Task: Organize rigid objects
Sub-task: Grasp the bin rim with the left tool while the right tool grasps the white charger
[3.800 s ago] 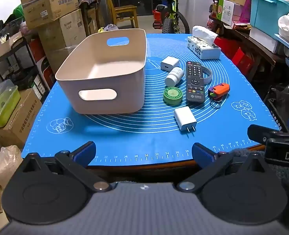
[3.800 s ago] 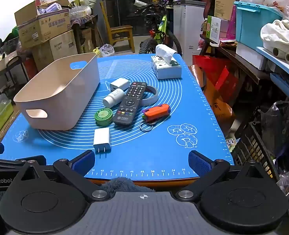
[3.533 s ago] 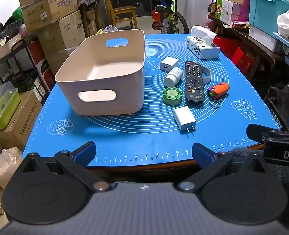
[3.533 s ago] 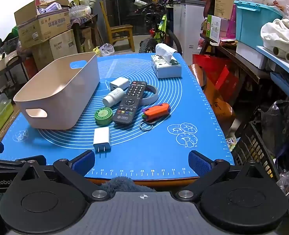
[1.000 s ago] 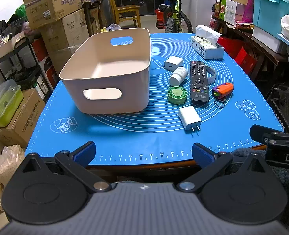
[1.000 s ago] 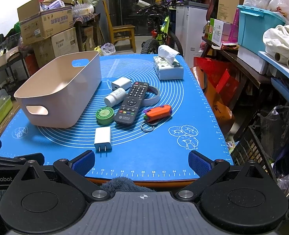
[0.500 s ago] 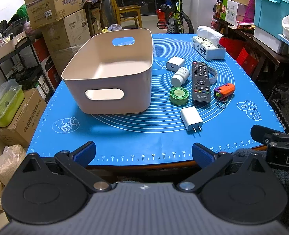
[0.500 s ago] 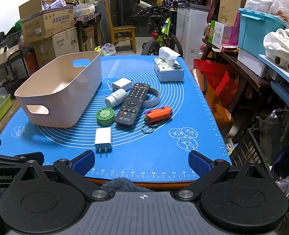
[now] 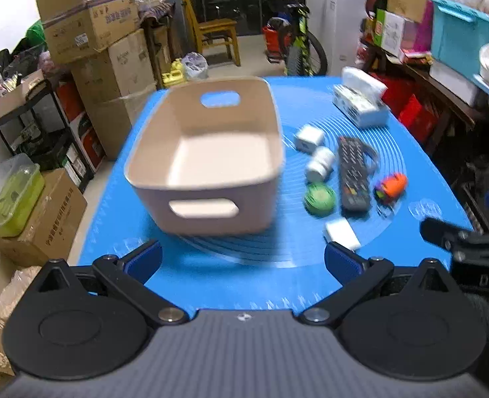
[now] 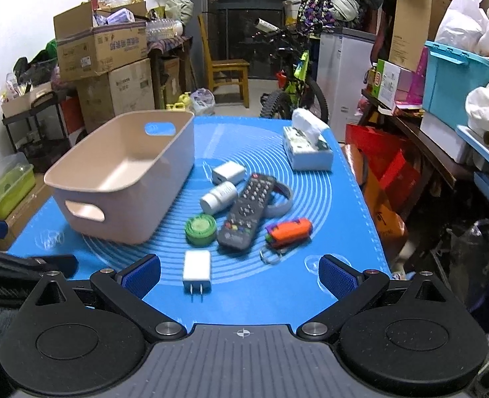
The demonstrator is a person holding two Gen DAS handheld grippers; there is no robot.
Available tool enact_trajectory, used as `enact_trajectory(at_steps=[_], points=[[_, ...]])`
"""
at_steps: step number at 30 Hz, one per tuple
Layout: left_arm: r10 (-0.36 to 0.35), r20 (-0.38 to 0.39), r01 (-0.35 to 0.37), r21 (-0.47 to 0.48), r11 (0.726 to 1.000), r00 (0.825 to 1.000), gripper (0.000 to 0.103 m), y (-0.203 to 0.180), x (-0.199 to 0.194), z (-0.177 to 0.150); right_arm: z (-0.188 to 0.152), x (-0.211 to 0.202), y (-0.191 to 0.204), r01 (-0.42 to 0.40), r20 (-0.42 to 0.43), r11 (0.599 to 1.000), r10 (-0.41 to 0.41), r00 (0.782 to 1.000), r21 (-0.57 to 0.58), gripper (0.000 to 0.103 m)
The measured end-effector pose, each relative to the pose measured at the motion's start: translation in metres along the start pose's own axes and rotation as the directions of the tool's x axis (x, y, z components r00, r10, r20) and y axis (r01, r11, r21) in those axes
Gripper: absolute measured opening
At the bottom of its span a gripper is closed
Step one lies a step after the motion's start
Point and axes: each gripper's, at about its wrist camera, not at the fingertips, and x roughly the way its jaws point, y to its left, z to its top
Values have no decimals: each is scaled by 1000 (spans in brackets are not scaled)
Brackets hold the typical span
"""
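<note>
Both fingers (image 9: pixel 145 260) (image 10: pixel 337 277) were spread wide, holding nothing. At 12 o'clock sat the pink bin (image 10: pixel 125 179), with the white charger (image 10: pixel 196 267) at 6 o'clock of the remote (image 10: pixel 246 212).

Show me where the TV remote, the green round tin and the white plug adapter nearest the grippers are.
TV remote (image 10: pixel 247 210), right wrist view, middle of its button face.
Green round tin (image 10: pixel 200 229), right wrist view, centre of its lid.
White plug adapter (image 10: pixel 196 266), right wrist view, middle of its flat top.

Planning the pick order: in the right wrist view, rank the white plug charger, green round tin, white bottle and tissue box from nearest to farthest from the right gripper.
1. white plug charger, just ahead of the right gripper
2. green round tin, mid-mat
3. white bottle, beyond the tin
4. tissue box, far right
</note>
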Motion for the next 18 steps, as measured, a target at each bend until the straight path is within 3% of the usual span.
enact_trajectory(at_steps=[3, 10, 18], points=[[41, 10, -40, -18, 999, 999, 103, 20, 11, 21, 13, 12, 4, -12, 4, 1000, 12, 1000, 7, 101], [87, -69, -92, -76, 993, 994, 102, 69, 54, 57, 33, 54, 19, -36, -19, 999, 36, 999, 23, 101], [36, -154, -54, -111, 992, 987, 101, 103, 105, 74, 40, 108, 32, -65, -107, 998, 66, 992, 15, 101]])
